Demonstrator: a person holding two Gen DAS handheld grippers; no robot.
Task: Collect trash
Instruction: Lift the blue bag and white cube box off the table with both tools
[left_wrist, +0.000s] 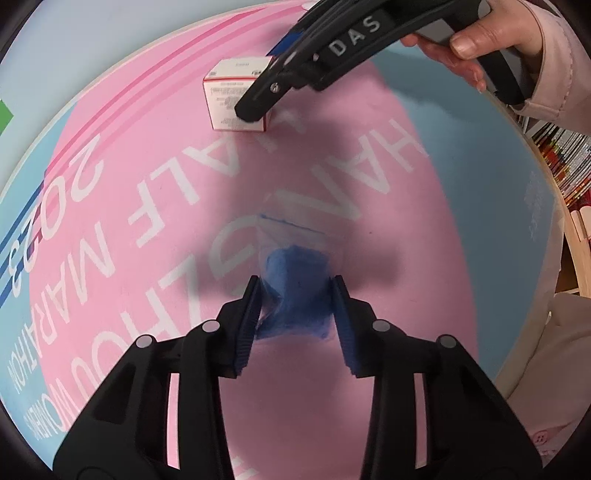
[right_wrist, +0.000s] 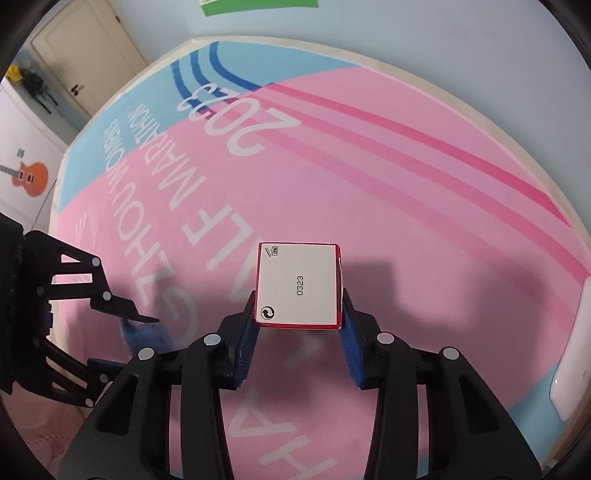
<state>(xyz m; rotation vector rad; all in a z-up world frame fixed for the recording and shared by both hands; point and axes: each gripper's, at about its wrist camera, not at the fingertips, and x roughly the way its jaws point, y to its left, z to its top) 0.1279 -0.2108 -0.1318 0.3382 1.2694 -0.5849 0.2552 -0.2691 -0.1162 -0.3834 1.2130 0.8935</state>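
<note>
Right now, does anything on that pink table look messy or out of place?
Only the trash itself: a crumpled blue wad in a clear bag, pinched by the left gripper, and a small white box between the right gripper fingers. Nothing spilled.

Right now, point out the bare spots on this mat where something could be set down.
Bare mat lies past the white box, toward the pink stripes. Crowded: around the blue bag in the left tongs and the box between the right tongs.
</note>
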